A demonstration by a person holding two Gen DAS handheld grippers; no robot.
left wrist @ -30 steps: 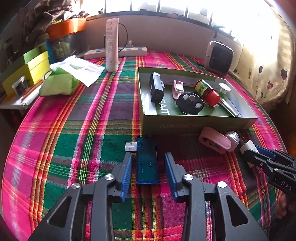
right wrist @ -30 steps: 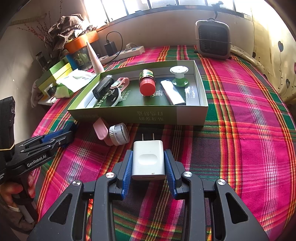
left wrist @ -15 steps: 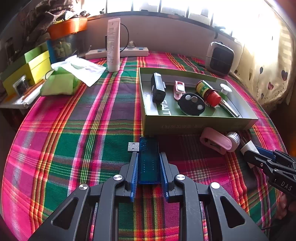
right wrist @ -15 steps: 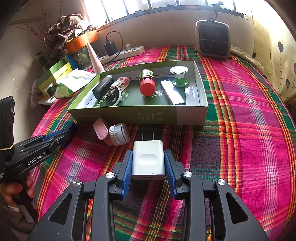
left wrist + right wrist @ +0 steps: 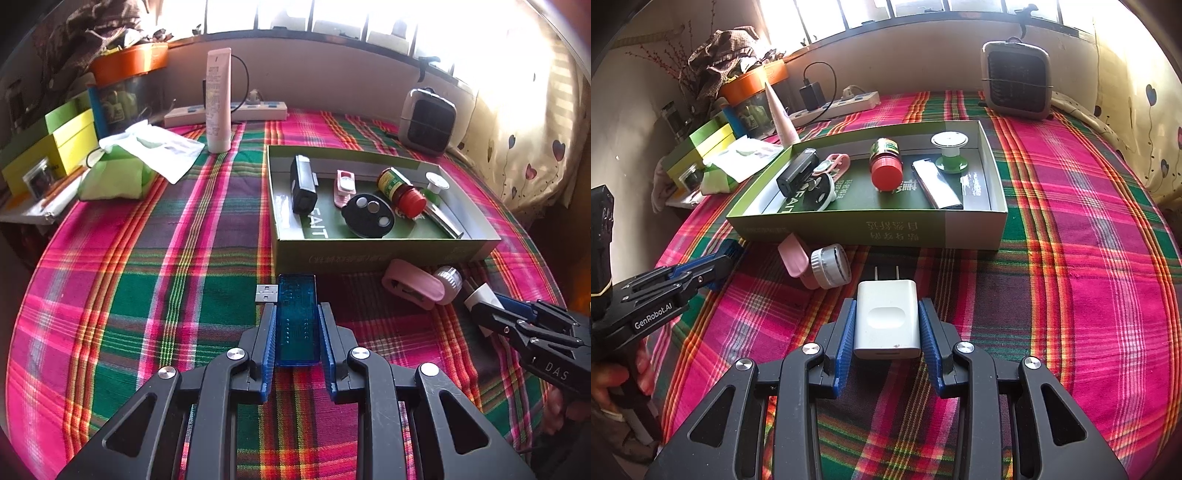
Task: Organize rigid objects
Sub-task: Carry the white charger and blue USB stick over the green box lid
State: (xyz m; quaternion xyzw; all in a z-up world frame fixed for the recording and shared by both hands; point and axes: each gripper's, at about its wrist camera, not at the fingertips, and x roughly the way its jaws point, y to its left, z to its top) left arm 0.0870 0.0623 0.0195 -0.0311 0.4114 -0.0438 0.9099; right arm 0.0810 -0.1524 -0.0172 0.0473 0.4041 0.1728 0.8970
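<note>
My left gripper (image 5: 296,314) is shut on a translucent blue USB stick (image 5: 297,317), its metal plug pointing left, just in front of the green tray (image 5: 369,254). My right gripper (image 5: 887,310) is shut on a white wall charger (image 5: 886,319) with its prongs toward the tray (image 5: 923,230). The tray holds a black box (image 5: 303,182), a pink clip, a black round case (image 5: 368,215), a red-capped bottle (image 5: 400,186), a white-and-green spool and a silver bar. A pink holder (image 5: 412,288) and a round white timer (image 5: 829,266) lie on the cloth before the tray.
The table has a plaid cloth. At the back stand a cream tube (image 5: 218,101), a power strip (image 5: 225,112), a small heater (image 5: 428,122), green tissue pack (image 5: 114,177) and yellow-green boxes at the left. The table edge drops off at the right.
My left gripper has closed onto the blue USB stick and moved slightly toward the tray. My right gripper has stayed still, holding the charger.
</note>
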